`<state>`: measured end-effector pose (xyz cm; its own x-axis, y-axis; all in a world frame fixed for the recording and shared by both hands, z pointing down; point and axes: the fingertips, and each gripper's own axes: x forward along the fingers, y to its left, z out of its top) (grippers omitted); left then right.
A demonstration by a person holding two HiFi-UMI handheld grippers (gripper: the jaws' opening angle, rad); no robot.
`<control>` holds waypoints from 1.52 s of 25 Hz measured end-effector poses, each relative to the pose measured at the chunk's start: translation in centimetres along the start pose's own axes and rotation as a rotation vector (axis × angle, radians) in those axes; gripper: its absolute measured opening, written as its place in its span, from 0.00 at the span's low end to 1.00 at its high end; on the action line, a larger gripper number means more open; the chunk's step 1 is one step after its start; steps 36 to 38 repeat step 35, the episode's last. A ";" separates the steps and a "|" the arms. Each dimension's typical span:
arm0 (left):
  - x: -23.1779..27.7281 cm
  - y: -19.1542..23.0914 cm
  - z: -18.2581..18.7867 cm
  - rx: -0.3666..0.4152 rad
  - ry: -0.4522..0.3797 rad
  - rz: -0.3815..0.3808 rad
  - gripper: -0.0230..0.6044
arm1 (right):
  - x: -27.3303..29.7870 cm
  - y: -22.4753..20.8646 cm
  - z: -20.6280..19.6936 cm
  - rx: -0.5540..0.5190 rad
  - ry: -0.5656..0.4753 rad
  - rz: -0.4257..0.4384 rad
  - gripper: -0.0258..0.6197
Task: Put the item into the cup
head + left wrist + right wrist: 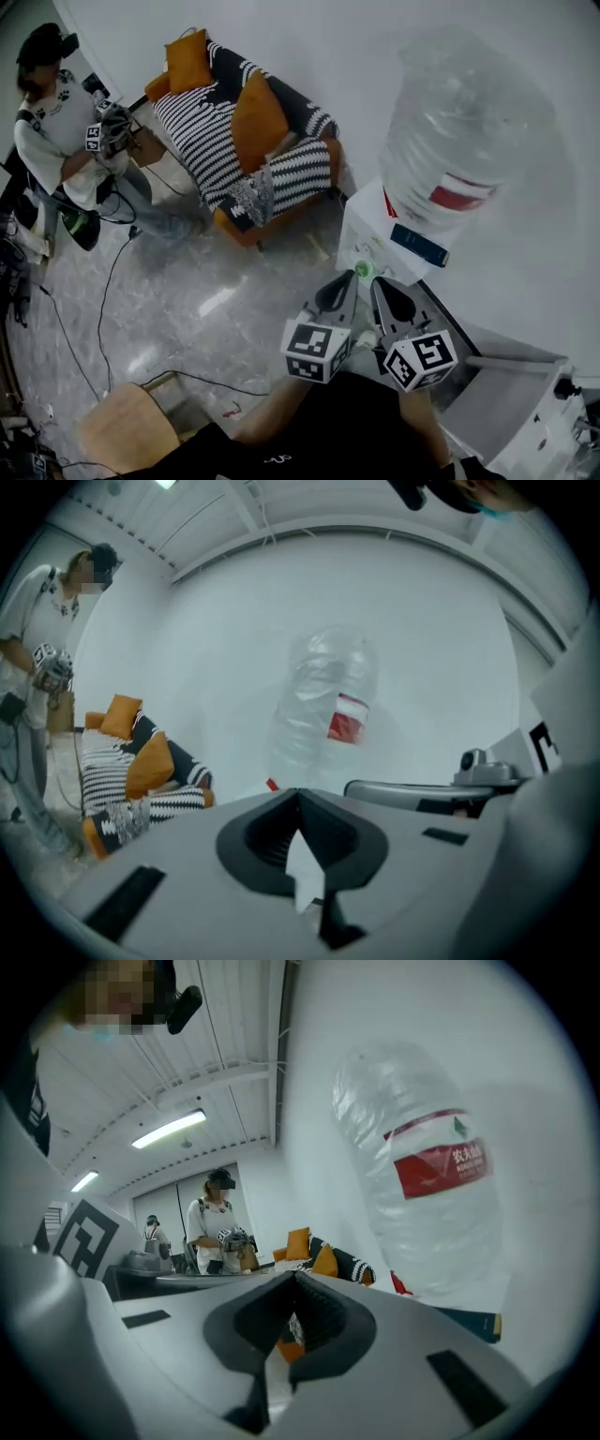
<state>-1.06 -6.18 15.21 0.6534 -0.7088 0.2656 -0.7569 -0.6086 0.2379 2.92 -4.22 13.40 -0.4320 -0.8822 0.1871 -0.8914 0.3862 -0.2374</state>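
1. The item was not made out in any view, and no cup was seen either. Both were judged to lie outside the frames or to be hidden beneath the grippers.
2. The left gripper (300,797) was held with its jaws closed tip to tip and nothing between them. The right gripper (296,1281) was likewise closed and empty.
3. The two grippers were held side by side, close together, just in front of the water dispenser (375,239) under its large bottle (459,131). If they were pushed forward or drawn inward, they could be knocked together or against the small green part (364,270) on the dispenser.
4. If a grasp were tried before the jaws were parted, the item would likely be shoved aside or tipped rather than taken.
5. With neither thing located, a reach could be misdirected. The cables (108,281) across the floor could be caught if a step were taken while searching.
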 end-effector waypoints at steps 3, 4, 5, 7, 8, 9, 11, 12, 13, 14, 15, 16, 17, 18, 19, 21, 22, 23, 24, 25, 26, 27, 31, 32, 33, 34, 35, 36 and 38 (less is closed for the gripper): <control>-0.5 -1.0 1.9 0.069 -0.034 -0.012 0.06 | -0.5 0.3 1.5 -0.027 -0.038 -0.008 0.05; -0.4 -1.1 2.2 0.081 -0.040 -0.015 0.06 | -0.5 0.2 1.9 -0.034 -0.051 -0.015 0.06; -0.2 -1.3 2.5 0.088 -0.045 -0.021 0.06 | -0.7 0.0 2.2 -0.040 -0.062 -0.024 0.05; 0.0 -1.8 2.8 0.097 -0.053 -0.035 0.06 | -1.1 -0.5 2.4 -0.043 -0.071 -0.043 0.05; 0.0 -2.0 2.9 0.101 -0.055 -0.038 0.06 | -1.2 -0.7 2.4 -0.041 -0.071 -0.051 0.06; 0.0 -2.1 3.0 0.105 -0.057 -0.040 0.06 | -1.3 -0.9 2.4 -0.040 -0.073 -0.058 0.05; 0.1 -2.2 3.3 0.112 -0.063 -0.042 0.06 | -1.5 -1.1 2.6 -0.041 -0.080 -0.066 0.05; 0.2 -2.2 3.4 0.114 -0.068 -0.042 0.06 | -1.5 -1.2 2.7 -0.043 -0.084 -0.068 0.05; 0.2 -2.2 3.5 0.115 -0.072 -0.043 0.06 | -1.4 -1.2 2.7 -0.045 -0.086 -0.068 0.05; 0.3 -2.1 3.6 0.115 -0.075 -0.044 0.06 | -1.4 -1.2 2.7 -0.048 -0.086 -0.068 0.05; 0.3 -2.1 3.5 0.113 -0.076 -0.044 0.06 | -1.3 -1.1 2.6 -0.050 -0.085 -0.067 0.05; 0.3 -2.0 3.5 0.112 -0.077 -0.045 0.06 | -1.2 -1.1 2.6 -0.051 -0.083 -0.066 0.05; 0.3 -2.0 3.5 0.112 -0.077 -0.046 0.06 | -1.2 -1.0 2.5 -0.054 -0.081 -0.065 0.05; 0.3 -2.0 3.5 0.112 -0.079 -0.048 0.06 | -1.1 -1.0 2.5 -0.057 -0.080 -0.064 0.05; 0.3 -2.1 3.5 0.112 -0.081 -0.050 0.06 | -1.0 -1.0 2.6 -0.063 -0.079 -0.063 0.05; 0.4 -2.3 3.6 0.113 -0.087 -0.055 0.06 | -1.0 -1.1 2.9 -0.079 -0.082 -0.062 0.05; 0.4 -2.4 3.5 0.113 -0.088 -0.057 0.06 | -0.9 -1.1 3.0 -0.084 -0.085 -0.062 0.05; 0.5 -2.6 3.3 0.113 -0.087 -0.061 0.06 | -1.0 -1.1 3.0 -0.086 -0.088 -0.061 0.06; 0.6 -2.7 3.2 0.114 -0.087 -0.064 0.06 | -1.0 -1.1 3.0 -0.086 -0.090 -0.061 0.06; 0.6 -2.8 3.2 0.115 -0.087 -0.067 0.06 | -1.0 -1.1 2.9 -0.086 -0.090 -0.061 0.05; 0.7 -2.8 3.2 0.117 -0.087 -0.069 0.06 | -1.0 -1.2 2.9 -0.085 -0.089 -0.060 0.05; 0.7 -2.9 3.2 0.119 -0.087 -0.070 0.06 | -0.9 -1.2 2.8 -0.085 -0.088 -0.060 0.05; 0.7 -2.7 3.2 0.118 -0.090 -0.061 0.06 | -0.9 -1.2 2.6 -0.083 -0.087 -0.056 0.05; 0.6 -2.7 3.2 0.117 -0.089 -0.058 0.06 | -0.9 -1.2 2.6 -0.082 -0.088 -0.055 0.05; 0.6 -2.6 3.1 0.117 -0.087 -0.056 0.06 | -0.9 -1.2 2.7 -0.081 -0.089 -0.054 0.05; 0.5 -2.6 3.1 0.117 -0.085 -0.054 0.06 | -1.0 -1.2 2.7 -0.080 -0.090 -0.054 0.06; 0.5 -2.5 3.1 0.117 -0.084 -0.053 0.06 | -1.0 -1.2 2.7 -0.079 -0.091 -0.053 0.06; 0.5 -2.5 3.1 0.117 -0.084 -0.053 0.06 | -1.0 -1.2 2.7 -0.079 -0.091 -0.053 0.06; 0.5 -2.5 3.1 0.117 -0.084 -0.053 0.06 | -1.0 -1.2 2.7 -0.079 -0.091 -0.053 0.06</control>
